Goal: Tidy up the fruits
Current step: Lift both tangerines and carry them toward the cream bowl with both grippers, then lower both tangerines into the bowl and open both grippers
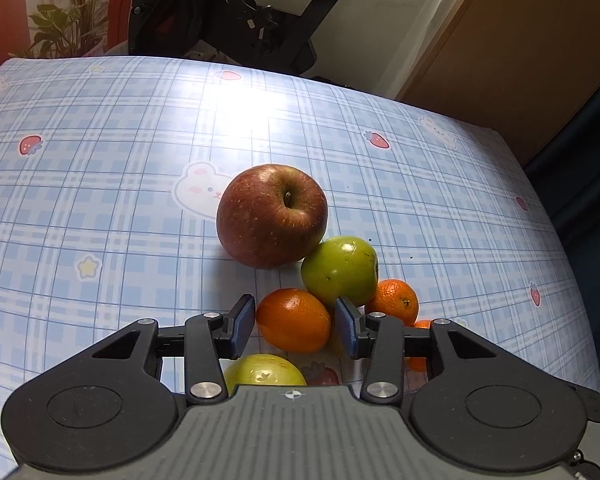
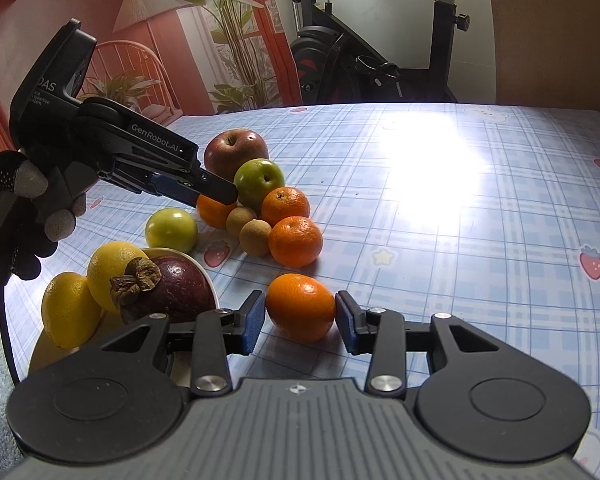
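In the left wrist view an orange (image 1: 292,320) lies on the table between the blue pads of my left gripper (image 1: 294,303). A thin gap shows at the right pad, so that gripper is open around it. Just beyond it are a green apple (image 1: 340,272), a red apple (image 1: 272,216) and another orange (image 1: 396,300). A second green apple (image 1: 264,370) lies under the gripper body. My right gripper (image 2: 300,297) is shut on a different orange (image 2: 300,307), with both pads pressing its sides. The right wrist view shows the left gripper (image 2: 220,196) reaching into the fruit pile.
A white bowl (image 2: 205,269) at the near left holds a mangosteen (image 2: 172,288) and two lemons (image 2: 112,268). Two longans (image 2: 255,237) and two oranges (image 2: 296,240) sit in the pile. A gloved hand (image 2: 4,200) holds the left gripper. An exercise bike (image 2: 340,60) stands behind the table.
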`<state>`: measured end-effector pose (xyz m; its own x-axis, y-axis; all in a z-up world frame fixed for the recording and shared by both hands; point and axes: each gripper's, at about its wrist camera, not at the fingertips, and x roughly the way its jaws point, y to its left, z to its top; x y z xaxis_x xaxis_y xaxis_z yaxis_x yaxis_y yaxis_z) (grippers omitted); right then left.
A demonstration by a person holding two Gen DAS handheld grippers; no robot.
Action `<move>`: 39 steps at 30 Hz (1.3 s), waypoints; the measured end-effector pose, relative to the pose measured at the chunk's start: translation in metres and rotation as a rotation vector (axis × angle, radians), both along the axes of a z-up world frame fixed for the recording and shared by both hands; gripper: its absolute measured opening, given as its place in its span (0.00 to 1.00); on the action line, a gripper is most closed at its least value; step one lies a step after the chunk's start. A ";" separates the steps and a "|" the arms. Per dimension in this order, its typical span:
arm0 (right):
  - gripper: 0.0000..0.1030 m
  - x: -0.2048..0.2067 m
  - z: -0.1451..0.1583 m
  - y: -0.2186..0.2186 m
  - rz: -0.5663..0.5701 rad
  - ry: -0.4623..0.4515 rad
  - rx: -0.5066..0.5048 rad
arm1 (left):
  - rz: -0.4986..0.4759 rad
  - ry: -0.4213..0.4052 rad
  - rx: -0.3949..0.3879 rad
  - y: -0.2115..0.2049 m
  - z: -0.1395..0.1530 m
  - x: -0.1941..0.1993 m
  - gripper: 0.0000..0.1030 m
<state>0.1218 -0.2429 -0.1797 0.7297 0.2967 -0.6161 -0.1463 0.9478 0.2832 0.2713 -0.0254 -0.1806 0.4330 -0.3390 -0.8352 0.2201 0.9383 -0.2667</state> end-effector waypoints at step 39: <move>0.40 -0.054 0.036 0.046 0.031 -0.065 -0.062 | -0.092 -0.191 -0.034 0.023 0.056 -0.154 0.41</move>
<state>0.0680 -0.1969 -0.1432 0.7594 0.2827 -0.5860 -0.1922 0.9579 0.2131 0.1177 -0.0028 -0.1243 0.5486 -0.4113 -0.7280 0.3542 0.9030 -0.2432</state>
